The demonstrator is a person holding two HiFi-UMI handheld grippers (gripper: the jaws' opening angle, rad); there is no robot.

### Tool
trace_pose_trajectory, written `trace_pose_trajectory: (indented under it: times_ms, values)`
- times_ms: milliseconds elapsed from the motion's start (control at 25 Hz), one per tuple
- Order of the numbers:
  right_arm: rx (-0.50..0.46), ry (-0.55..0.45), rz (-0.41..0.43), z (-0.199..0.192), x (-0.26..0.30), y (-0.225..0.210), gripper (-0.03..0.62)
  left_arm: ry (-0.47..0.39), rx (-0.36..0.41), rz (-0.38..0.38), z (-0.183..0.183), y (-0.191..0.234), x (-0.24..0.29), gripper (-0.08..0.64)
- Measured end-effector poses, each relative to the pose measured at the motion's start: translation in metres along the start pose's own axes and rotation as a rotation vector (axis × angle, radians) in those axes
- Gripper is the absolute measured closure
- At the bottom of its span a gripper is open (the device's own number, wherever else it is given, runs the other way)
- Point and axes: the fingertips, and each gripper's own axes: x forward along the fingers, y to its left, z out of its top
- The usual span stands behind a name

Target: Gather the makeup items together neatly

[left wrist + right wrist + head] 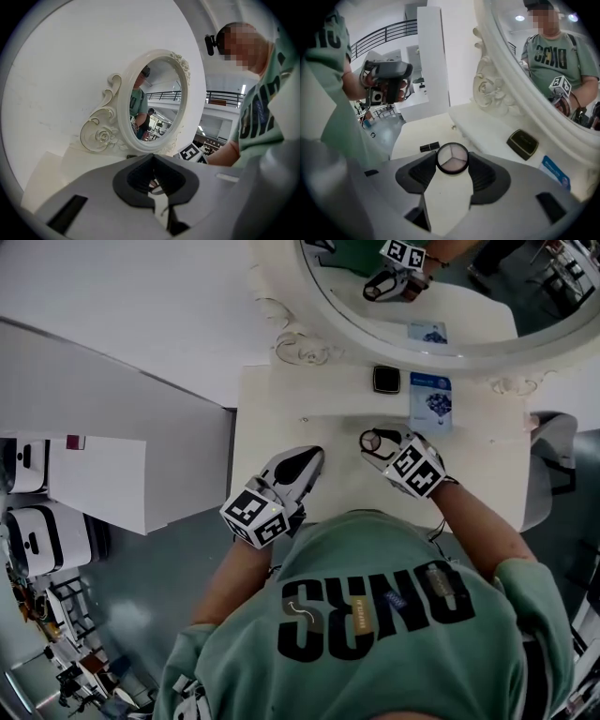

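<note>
Right gripper (pixel 380 444) clamped on round black-rimmed compact (pixel 452 158) with three pale powder wedges, in front of the ornate white mirror (pixel 281 343). Left gripper (pixel 307 459) jaws together. Square black compact (pixel 386 379) and glossy blue-white packet (pixel 430 401) at the mirror's base. Black tube (pixel 429 146) farther out from it. Matte cream tabletop (pixel 272 418), grey floor (pixel 141 596).

Round compact (pixel 452 158) — black rim, three pale pink-beige segments. Square case (pixel 526 142) — black. Tube (pixel 429 146) black. Packet (pixel 430 401) blue-white. Table (pixel 272 427) cream.

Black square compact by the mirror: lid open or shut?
Shut. The black square compact lies flat, lid down flush on its base; head view shows only its closed top.
</note>
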Motion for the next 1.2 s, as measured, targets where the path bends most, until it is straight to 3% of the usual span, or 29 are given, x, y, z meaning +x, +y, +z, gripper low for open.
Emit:
trace_pose_trajectory:
  times_ms: [280,880,1040,1200]
  values:
    - [-0.012,0.063,0.068,-0.030,0.048,0.041,0.383,0.022,-0.040,0.030,-0.024,0.016,-0.023,0.551]
    - [-0.038,0.168,0.038,-0.081,0.087,0.043,0.382,0.036,-0.086,0.065,-0.050,0.040,-0.053,0.551]
    - [-0.028,0.165,0.047,-0.084,0.089,0.043,0.370,0.039,-0.086,0.058,-0.052,0.038,-0.050,0.551]
    - [0.019,0.093,0.046,-0.064,0.076,0.040,0.316,0.039,-0.076,0.049,-0.049,0.033,-0.046,0.551]
